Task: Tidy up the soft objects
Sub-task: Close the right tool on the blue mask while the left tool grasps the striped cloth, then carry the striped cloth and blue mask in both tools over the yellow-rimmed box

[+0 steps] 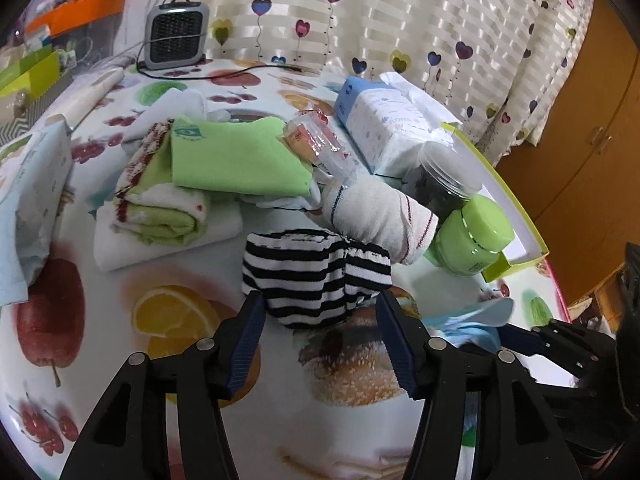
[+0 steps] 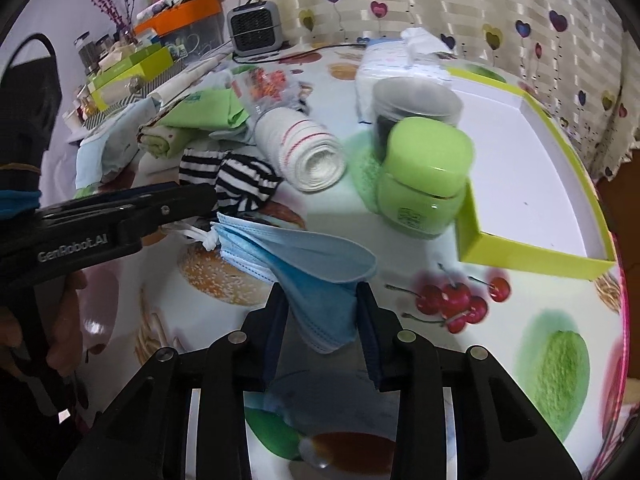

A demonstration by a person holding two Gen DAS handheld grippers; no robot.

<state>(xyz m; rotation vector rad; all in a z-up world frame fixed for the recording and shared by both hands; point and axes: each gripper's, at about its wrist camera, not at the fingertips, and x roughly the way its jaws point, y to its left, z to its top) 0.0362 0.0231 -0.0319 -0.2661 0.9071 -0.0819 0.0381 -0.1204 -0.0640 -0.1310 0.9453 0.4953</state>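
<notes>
Right hand-held gripper (image 2: 322, 312) has its jaws partly closed around the folded end of a stack of blue face masks (image 2: 304, 256); whether the pads actually pinch it I can't tell. The rest of the stack fans toward 11 o'clock, ear loops (image 2: 200, 236) trailing on the desk (image 2: 520, 340). Left hand-held gripper (image 1: 320, 316) is wide open and empty, its tips either side of the near end of a black-and-white striped sock bundle (image 1: 312, 276), not gripping. Risks: the masks are loose layers, so a grip on one end could let the lower ones slide out or fan apart; loops might snag the left gripper, which lies just beside them at 9 o'clock in the right view. The sock bundle is soft and lumpy and could squirt out or unroll if the jaws close near its edge. A rolled white towel (image 1: 380, 216) touches the socks at 1 o'clock, with a green-lidded jar (image 1: 472, 236) just beyond, so a push could roll the towel into the jar. Folded green cloths (image 1: 224, 160) sit at 11 o'clock, tissue pack (image 1: 380, 120) at 1, and an open green-walled box (image 2: 532, 256) at 2 in the right view. Desk has a glossy fruit-print cover, likely slippery. Heart-print curtain (image 1: 400, 20) behind, small fan heater (image 1: 176, 36) at 11, wooden cabinet (image 1: 580, 120) at 3.
</notes>
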